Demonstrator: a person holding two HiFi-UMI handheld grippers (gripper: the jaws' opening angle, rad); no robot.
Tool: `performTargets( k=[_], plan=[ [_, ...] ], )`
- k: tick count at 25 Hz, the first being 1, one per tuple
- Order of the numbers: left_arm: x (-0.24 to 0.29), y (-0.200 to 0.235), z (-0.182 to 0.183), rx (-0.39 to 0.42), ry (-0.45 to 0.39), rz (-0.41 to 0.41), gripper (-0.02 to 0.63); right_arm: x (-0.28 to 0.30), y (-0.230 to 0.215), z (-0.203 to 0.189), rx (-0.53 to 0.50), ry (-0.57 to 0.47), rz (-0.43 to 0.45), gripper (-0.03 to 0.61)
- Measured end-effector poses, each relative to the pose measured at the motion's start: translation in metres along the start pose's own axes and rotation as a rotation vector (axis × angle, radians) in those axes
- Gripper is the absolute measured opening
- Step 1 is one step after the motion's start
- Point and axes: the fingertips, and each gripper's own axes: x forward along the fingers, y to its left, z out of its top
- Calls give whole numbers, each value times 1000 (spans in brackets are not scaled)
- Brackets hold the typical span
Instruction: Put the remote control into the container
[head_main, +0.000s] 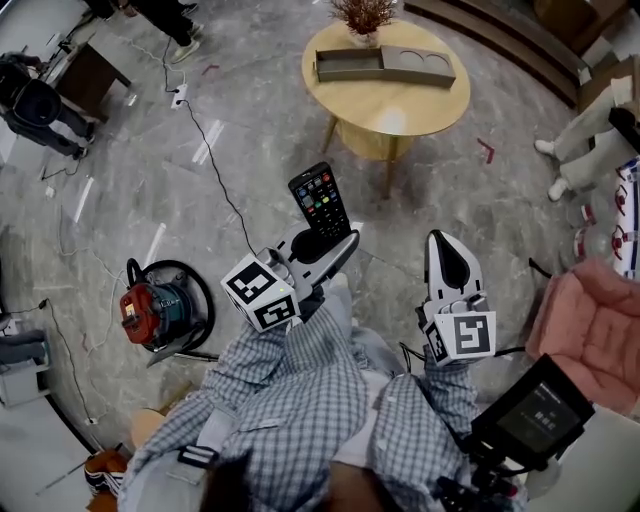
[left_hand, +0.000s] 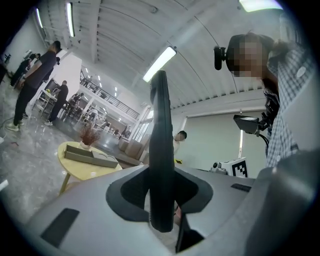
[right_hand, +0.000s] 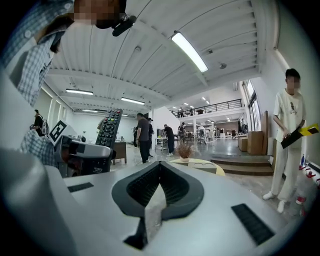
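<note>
Left gripper (head_main: 322, 245) fingers clamp the remote control (head_main: 320, 198), hiding its lower end; right gripper (head_main: 441, 243) fingers pressed together, empty.

The head view shows two hand-held grippers, the left hand-held gripper (head_main: 336, 247) and the right hand-held gripper (head_main: 441, 241), one remote control (head_main: 320, 201), one round bench (head_main: 425, 108), one container (head_main: 385, 66), one potted plant (head_main: 364, 17) and one red vacuum cleaner (head_main: 150, 306).
</note>
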Motion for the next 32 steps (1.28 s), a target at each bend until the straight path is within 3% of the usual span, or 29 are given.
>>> performTargets(
  k=[8, 12, 16, 19, 24, 32],
  plan=[
    [14, 46, 22, 2, -8, -9, 112, 54, -10, 20, -26, -12, -1, 6],
    [20, 55, 27, -15, 2, -49, 112, 71, -11, 19, -28, 9, -20, 6],
    [21, 70, 36, 7, 23, -89, 112, 93, 0, 20, -27, 20, 15, 6],
    [21, 84, 45, 27, 11, -78, 112, 103, 3, 16, -44, 41, 25, 6],
    [10, 110, 57, -5, -43, -19, 112, 120, 6, 18, -59, 59, 41, 6],
    [8, 140, 52, -35, -43, 53, 112, 145, -8, 18, -46, 64, 53, 6]
  ],
)
